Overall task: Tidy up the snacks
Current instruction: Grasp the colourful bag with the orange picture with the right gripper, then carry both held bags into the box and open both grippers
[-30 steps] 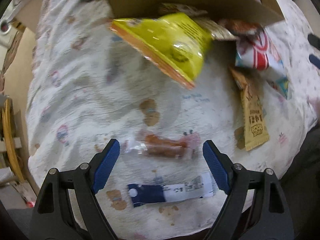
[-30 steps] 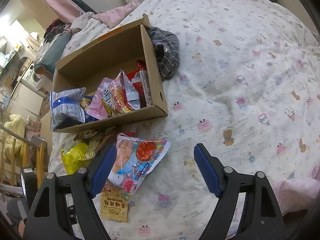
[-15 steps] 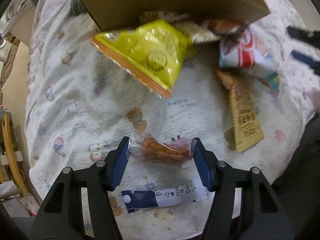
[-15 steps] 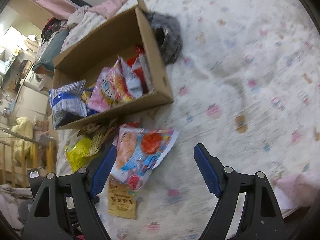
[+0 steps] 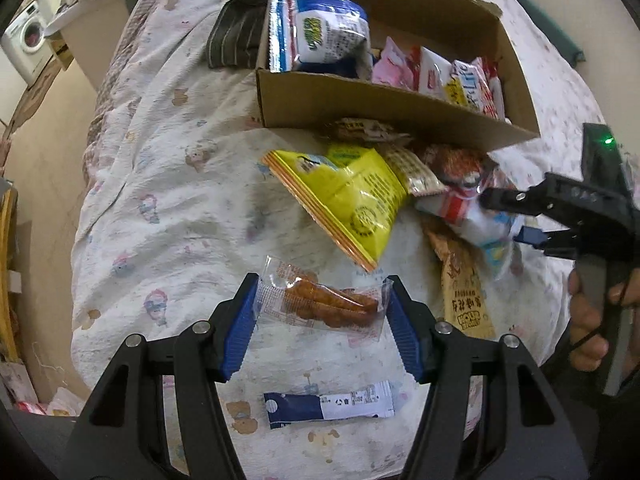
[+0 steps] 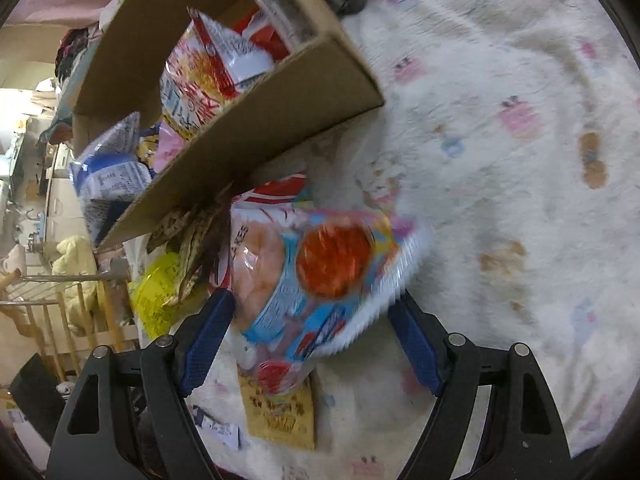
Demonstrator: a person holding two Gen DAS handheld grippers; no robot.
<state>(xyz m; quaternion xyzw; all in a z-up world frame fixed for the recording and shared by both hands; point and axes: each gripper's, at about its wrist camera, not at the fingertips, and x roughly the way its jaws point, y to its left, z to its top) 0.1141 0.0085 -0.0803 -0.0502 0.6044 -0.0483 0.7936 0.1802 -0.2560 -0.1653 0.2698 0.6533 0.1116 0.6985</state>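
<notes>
Gripping a clear snack packet (image 5: 320, 307), left tongs (image 5: 320, 326), right tongs (image 6: 310, 342) wide around colourful bag (image 6: 316, 276), washing machine (image 5: 28, 38) only in left view

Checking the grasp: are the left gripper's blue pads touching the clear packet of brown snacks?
Touching. In the left wrist view both pads of the left gripper press the ends of the clear packet.

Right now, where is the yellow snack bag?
In the left wrist view, the yellow bag lies on the bedspread, just in front of the cardboard box.
</notes>
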